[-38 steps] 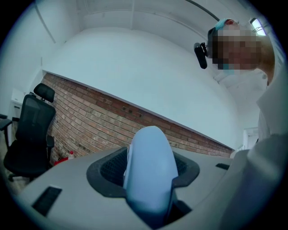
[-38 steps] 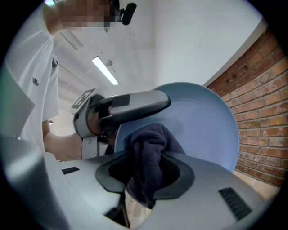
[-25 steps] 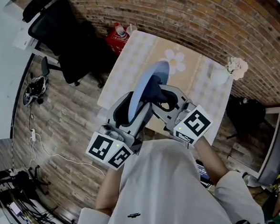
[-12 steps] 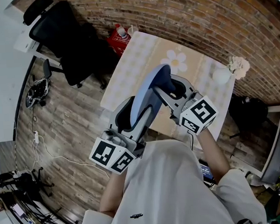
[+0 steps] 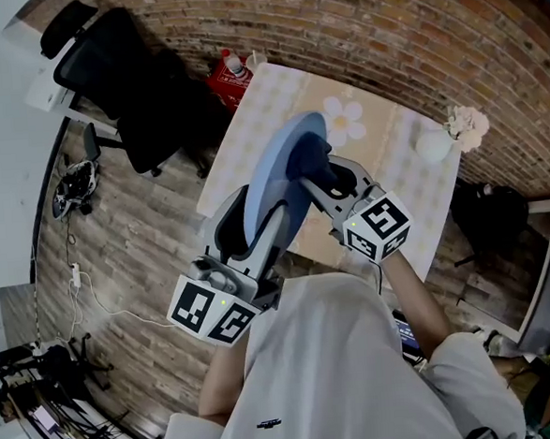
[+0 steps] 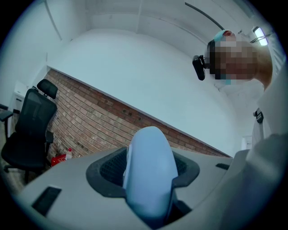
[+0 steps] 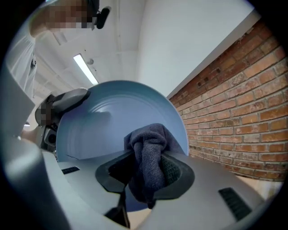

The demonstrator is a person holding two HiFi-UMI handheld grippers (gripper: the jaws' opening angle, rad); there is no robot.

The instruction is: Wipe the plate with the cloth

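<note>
Left gripper (image 5: 257, 226) clamps plate (image 5: 276, 171) rim; right gripper (image 5: 336, 183) pinches cloth (image 7: 148, 157) against plate face, 5 o'clock. Risk: wiping pressure could lever plate out of one-edge grip.

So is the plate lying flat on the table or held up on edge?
On edge, above the table: the left claw grips the plate by its rim, the right claw holds the cloth to its face.
</note>
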